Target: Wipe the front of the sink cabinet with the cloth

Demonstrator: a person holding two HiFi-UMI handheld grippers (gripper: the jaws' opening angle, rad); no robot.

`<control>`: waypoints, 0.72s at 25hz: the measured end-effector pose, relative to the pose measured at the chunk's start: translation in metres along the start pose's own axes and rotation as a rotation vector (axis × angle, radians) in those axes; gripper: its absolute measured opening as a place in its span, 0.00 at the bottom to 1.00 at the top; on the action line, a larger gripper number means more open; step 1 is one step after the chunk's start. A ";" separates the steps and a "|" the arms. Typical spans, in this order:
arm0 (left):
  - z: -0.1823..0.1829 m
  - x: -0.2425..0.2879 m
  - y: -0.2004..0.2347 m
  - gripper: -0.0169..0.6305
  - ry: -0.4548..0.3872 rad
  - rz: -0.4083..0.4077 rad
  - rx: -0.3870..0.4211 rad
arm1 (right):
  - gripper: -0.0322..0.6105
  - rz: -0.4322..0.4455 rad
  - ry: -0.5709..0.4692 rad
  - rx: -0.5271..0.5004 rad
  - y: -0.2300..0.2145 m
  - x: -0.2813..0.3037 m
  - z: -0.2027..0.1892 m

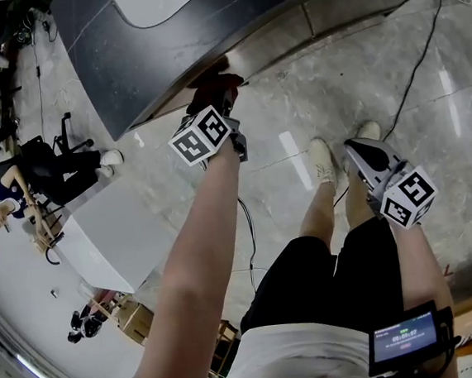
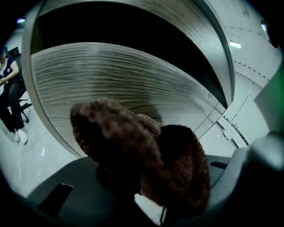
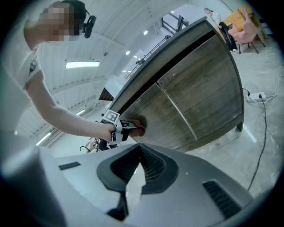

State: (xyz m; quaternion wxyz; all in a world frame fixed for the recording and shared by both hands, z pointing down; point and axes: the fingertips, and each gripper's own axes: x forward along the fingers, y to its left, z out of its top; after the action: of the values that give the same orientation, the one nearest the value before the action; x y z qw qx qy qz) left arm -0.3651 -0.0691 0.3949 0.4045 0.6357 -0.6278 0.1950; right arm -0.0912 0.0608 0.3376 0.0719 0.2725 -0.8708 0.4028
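1. The cloth [image 2: 142, 164], a brown fuzzy wad, is pinched in my left gripper [image 1: 224, 99]. The jaws clamp it from both sides, and most of it bulges out past the tips.
2. It sits high on the cabinet front [image 3: 199, 88], just under the top edge where the countertop [image 1: 124, 62] overhangs, on my side of the vertical door seam [image 3: 177, 113]. In the right gripper view it looks to be touching the wood, but I cannot tell how firmly.
3. My right gripper [image 3: 140, 148] hangs by my leg, well apart from the cabinet. Its jaws are pressed together on nothing.
4. I judge the step in hand to be the wiping stroke itself, starting from the top edge. The panel below the cloth and the one beyond the seam look like ground yet to cover.
5. To do it well, I should lean the bulging part flat so that cloth, not jaw tips, meets the wood. I would then sweep along the grain in overlapping bands, from the top edge down to the bottom edge.
6. A loose pinch could let the wad drag out, so the squeeze must be firm.
7. The cable [image 1: 419, 57] on the floor near the cabinet's far corner could catch my feet as I step along.
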 end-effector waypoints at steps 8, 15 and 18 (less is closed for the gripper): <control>-0.001 0.024 -0.045 0.22 0.038 -0.076 0.059 | 0.07 -0.024 -0.038 0.017 -0.011 -0.005 0.009; -0.003 0.057 -0.122 0.22 0.048 -0.147 0.086 | 0.07 -0.046 -0.055 0.044 -0.050 -0.039 0.017; -0.004 0.069 -0.145 0.22 0.052 -0.187 0.087 | 0.07 -0.050 -0.052 0.054 -0.059 -0.046 0.016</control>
State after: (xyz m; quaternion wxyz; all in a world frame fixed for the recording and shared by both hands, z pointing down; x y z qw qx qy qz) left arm -0.2159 -0.1272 0.4099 0.4091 0.7032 -0.5461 0.2001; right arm -0.0195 0.0371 0.3507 0.0517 0.3065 -0.8541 0.4171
